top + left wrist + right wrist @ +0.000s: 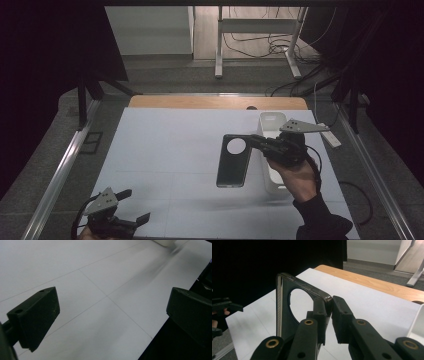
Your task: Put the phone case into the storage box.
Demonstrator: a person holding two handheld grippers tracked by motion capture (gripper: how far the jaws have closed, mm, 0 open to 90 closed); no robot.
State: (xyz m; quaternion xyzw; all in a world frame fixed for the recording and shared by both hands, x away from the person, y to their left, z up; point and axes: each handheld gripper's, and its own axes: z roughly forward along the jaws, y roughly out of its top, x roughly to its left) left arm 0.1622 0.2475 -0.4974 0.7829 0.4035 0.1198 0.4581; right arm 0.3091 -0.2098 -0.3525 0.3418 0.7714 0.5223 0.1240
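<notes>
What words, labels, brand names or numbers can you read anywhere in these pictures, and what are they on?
None can be read.
The dark phone case held in the right gripper shows no print.
The white bin, the white table sheet and the left gripper are also unmarked.

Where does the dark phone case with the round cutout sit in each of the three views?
High view: the phone case is right of centre, held above the white mat by the right gripper.
Left gripper view: not in it.
Right gripper view: left of centre, edge-on, its corner between the jaws.
Shared landmark: the white bin, at the right edge in the right gripper view.
</notes>
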